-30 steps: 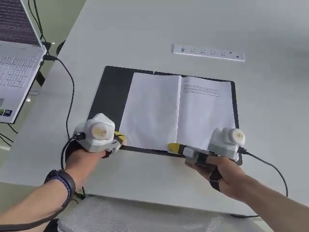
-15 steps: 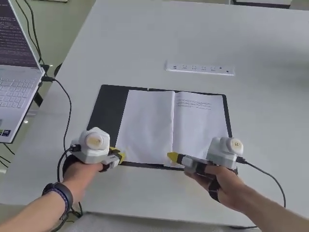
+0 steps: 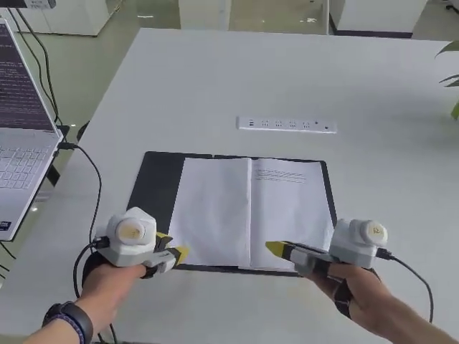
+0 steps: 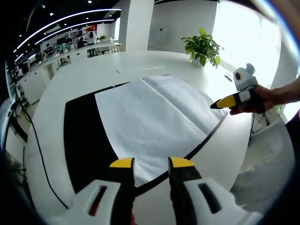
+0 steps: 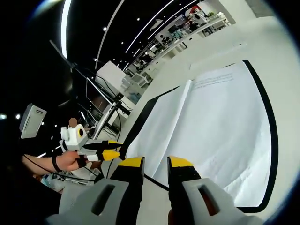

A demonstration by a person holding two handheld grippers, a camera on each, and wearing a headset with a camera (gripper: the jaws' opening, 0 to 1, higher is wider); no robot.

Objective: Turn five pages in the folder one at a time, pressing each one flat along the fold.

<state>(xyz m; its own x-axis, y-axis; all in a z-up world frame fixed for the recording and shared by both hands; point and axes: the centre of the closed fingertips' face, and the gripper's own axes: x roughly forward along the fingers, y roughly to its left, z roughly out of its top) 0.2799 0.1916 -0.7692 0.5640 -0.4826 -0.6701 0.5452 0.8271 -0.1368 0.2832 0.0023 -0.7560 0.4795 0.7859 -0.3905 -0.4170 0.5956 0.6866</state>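
The folder [image 3: 159, 188] lies open and flat on the white table [image 3: 215, 79], close to the near edge, with its fold running away from the person. A blank left page [image 3: 211, 208] leaves a wide strip of black cover bare on its left, and the right page [image 3: 290, 208] carries a few lines of print at its top. The left gripper [image 3: 176, 254] sits at the folder's near edge, by the near left corner of the blank page, its yellow-tipped fingers a little apart with nothing between them. The right gripper [image 3: 275, 249] points leftward along the same near edge, its tips just right of the fold (whether they touch the paper cannot be told); its own view shows its fingers also narrowly apart and holding nothing. Beyond the folder a white power strip [image 3: 287, 125] lies on the table, well apart from it. An open laptop [image 3: 18, 154] stands off to the left, and a black cable [image 3: 98, 188] runs from beside it towards the left hand. A potted plant [image 4: 202, 46] stands past the table's far end.
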